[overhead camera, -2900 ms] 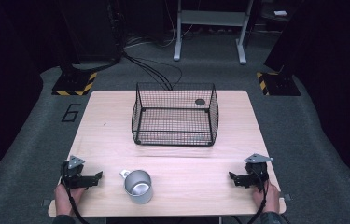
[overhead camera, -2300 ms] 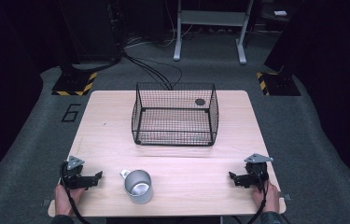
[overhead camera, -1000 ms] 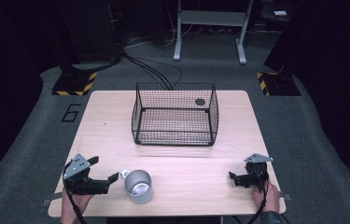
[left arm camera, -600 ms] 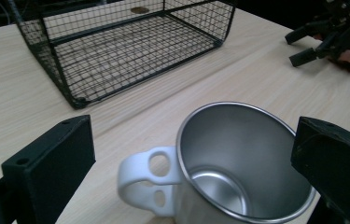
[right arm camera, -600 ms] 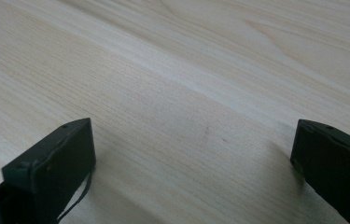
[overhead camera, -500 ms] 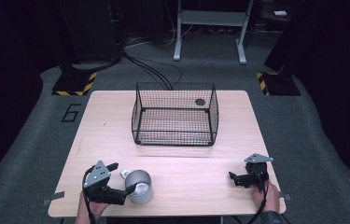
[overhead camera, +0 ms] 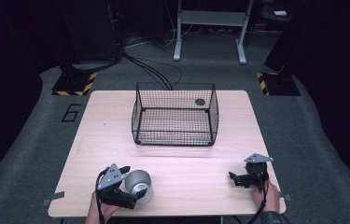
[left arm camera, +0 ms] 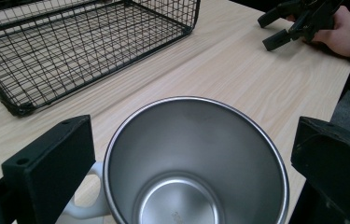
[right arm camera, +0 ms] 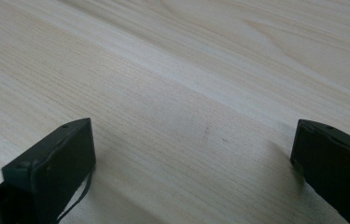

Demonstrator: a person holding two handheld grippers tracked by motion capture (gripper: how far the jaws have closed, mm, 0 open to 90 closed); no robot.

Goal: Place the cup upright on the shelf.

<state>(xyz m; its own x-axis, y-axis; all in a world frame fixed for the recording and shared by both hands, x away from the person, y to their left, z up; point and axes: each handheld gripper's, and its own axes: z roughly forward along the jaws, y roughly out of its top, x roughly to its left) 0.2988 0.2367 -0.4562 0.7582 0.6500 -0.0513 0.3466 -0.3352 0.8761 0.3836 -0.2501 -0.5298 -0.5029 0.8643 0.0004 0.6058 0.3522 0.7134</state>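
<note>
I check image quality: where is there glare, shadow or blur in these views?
High view: dark surroundings, lit table. Left gripper view: soft reflections inside the steel mug, jaws blurred. Right gripper view: the right gripper casts soft shadows on the wood.

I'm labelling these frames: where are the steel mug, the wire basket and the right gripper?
steel mug (left arm camera: 196,158), left gripper view, inner wall.
wire basket (overhead camera: 175,122), high view, front mesh wall.
right gripper (overhead camera: 231,178), high view, between its fingertips.

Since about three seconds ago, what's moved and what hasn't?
The left gripper moved from the table's near left edge rightward to the steel mug, and its open jaws now straddle the mug's rim without closing on it. The mug has hardly shifted. The right gripper stayed open at the near right, and the wire basket is unchanged.
</note>
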